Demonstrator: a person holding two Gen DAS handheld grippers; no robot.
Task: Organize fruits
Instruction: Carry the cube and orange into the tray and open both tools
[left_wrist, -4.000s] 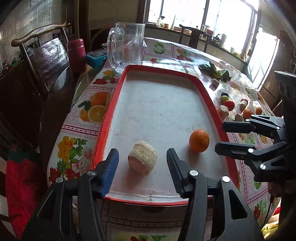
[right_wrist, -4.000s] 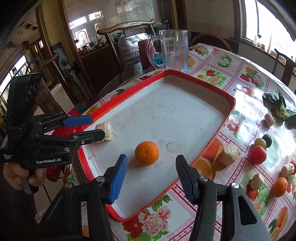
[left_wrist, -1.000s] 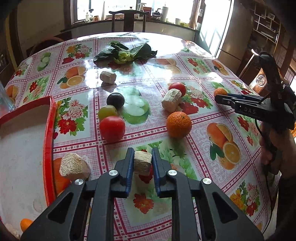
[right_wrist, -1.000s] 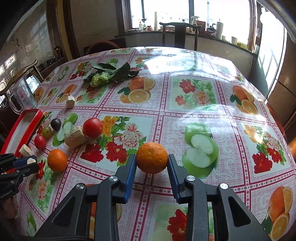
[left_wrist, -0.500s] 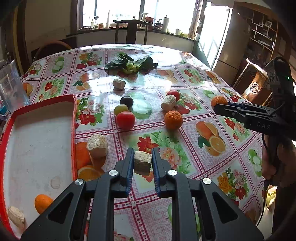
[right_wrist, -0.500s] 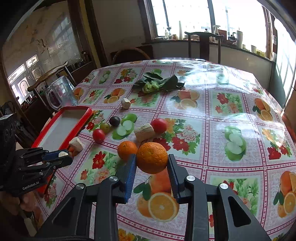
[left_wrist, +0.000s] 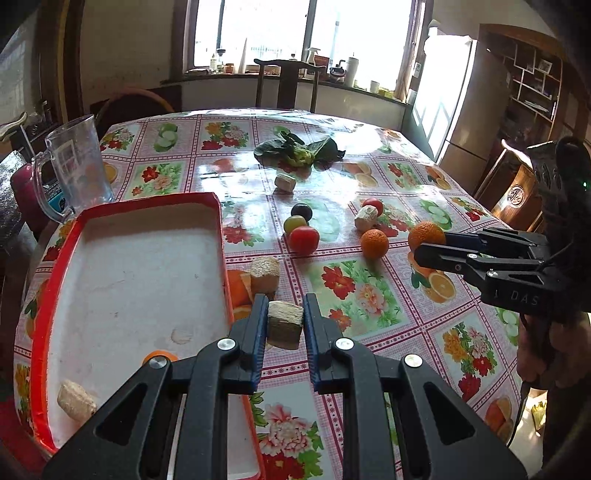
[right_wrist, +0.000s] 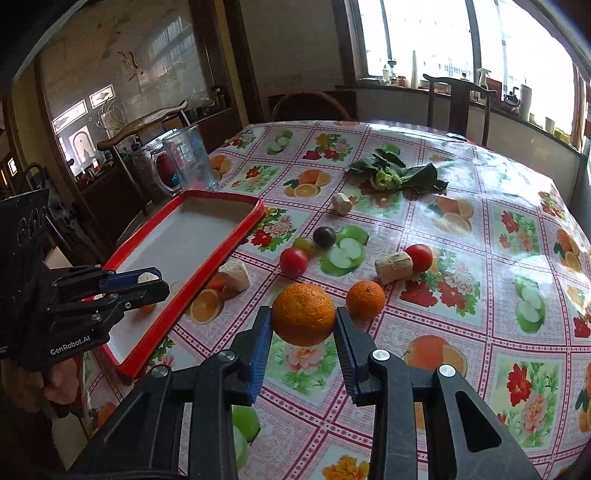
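My left gripper (left_wrist: 284, 325) is shut on a beige corn-cob chunk (left_wrist: 284, 323), held above the right rim of the red tray (left_wrist: 221, 236). My right gripper (right_wrist: 303, 325) is shut on an orange (right_wrist: 303, 314), held above the tablecloth right of the tray (right_wrist: 207, 273). The right gripper also shows in the left wrist view (left_wrist: 424, 243) with its orange (left_wrist: 424, 234). The left gripper shows in the right wrist view (right_wrist: 147, 282). The tray holds an orange (left_wrist: 159, 355) and a cob chunk (left_wrist: 75, 400). Loose on the cloth lie an orange (right_wrist: 365, 298), two tomatoes (right_wrist: 293, 261), a green fruit (right_wrist: 304, 244), a dark plum (right_wrist: 324, 236) and cob chunks (right_wrist: 393, 266).
A glass pitcher (left_wrist: 75, 168) stands behind the tray. Leafy greens (right_wrist: 395, 177) lie at the far middle of the table. Chairs (right_wrist: 458, 101) ring the table. A cob chunk (left_wrist: 264, 273) sits just right of the tray rim.
Both grippers have lifted and drawn back toward the tray with their loads. The left gripper with the cob chunk is now over the tray's right rim; the right has carried its orange leftward.
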